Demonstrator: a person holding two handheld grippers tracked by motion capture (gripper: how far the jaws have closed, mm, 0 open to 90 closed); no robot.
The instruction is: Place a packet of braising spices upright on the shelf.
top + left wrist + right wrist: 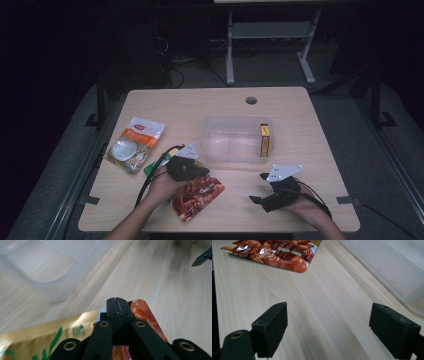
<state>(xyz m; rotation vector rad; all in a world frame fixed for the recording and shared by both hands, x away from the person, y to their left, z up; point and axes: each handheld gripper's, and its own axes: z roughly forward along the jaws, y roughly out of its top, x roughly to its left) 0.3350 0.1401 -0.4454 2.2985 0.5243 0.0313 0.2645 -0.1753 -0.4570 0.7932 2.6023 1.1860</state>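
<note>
My left tool (192, 169), jaws pressed together with nothing between them, sits over the red glossy snack pouch (197, 195), just in front of the clear plastic tub (235, 138). My right tool (262, 190) rests with jaws wide apart, right of that tub's front.

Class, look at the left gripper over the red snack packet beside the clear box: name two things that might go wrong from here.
1. The left gripper has its jaws shut right above the red snack packet, with nothing visibly between them; unless they open first, it may just push the packet along the table.
2. A gold packet lies right beside the jaws and may get nudged or caught as well.
</note>
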